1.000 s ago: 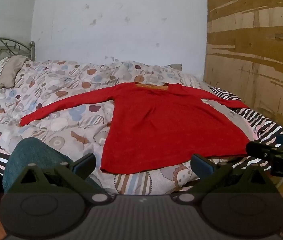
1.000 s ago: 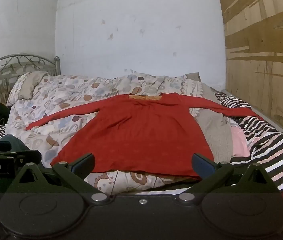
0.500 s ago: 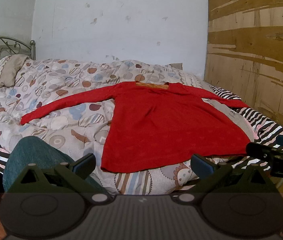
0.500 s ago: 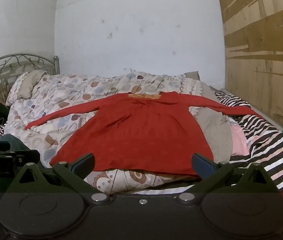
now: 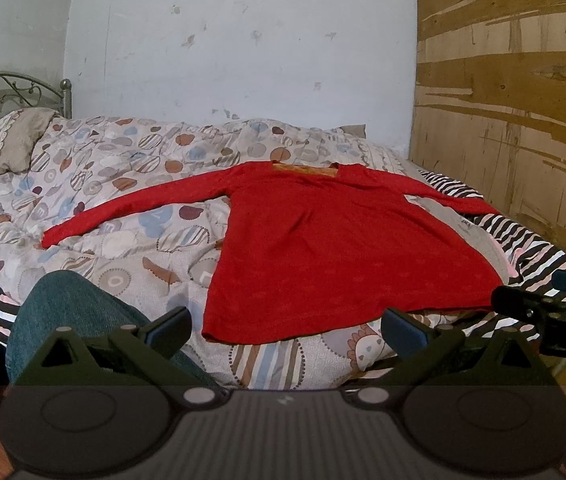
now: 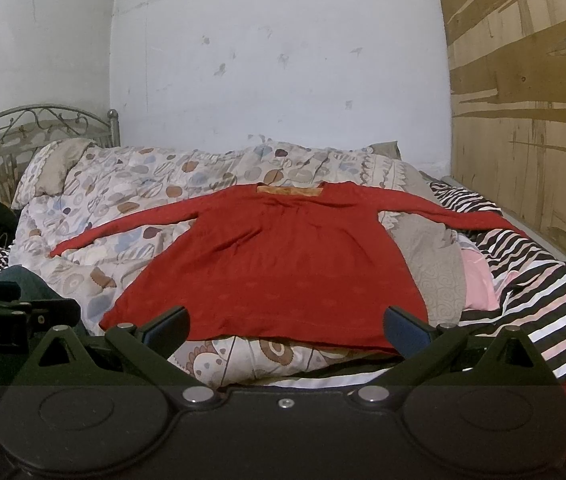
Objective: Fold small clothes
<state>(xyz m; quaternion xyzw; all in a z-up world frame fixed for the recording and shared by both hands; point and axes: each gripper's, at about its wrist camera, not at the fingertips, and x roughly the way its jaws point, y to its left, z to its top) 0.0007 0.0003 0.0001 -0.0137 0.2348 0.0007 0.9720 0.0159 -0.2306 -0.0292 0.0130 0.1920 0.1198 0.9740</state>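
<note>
A red top (image 5: 335, 248) (image 6: 275, 264) is spread flat, front up, on a patterned quilt (image 5: 123, 184) (image 6: 131, 188) that covers the bed. Both long sleeves are stretched out to the sides: one lies across the quilt toward the pillow end, the other reaches over a striped sheet (image 5: 523, 240) (image 6: 543, 280) toward the wooden wall panel (image 5: 515, 100) (image 6: 531, 100). An orange band is seen inside the neckline at the far edge. The hem lies nearest the cameras, close to the bed's front edge.

Just beside the top, on the panel side, a grey cloth (image 6: 431, 264) and a pink cloth (image 6: 479, 280) are partly tucked under it or against it; which cannot be told.

The left gripper (image 5: 285, 326) is held low in front of the hem, its blue-padded fingers (image 5: 171, 326) spread wide apart with nothing between them. The right gripper (image 6: 285, 326) is held the same way, in front of the hem, its fingers (image 6: 403, 326) likewise wide apart and empty. Neither touches the fabric. Each gripper is glimpsed at the edge of the other's view.

A knee in blue denim (image 5: 67, 312) is seen pressed against the bed edge, behind the left gripper.

A pillow (image 5: 23, 144) (image 6: 59, 164) rests by the metal headboard (image 5: 7, 88) (image 6: 35, 124), and a white wall (image 5: 243, 40) (image 6: 283, 52) stands behind the bed.
</note>
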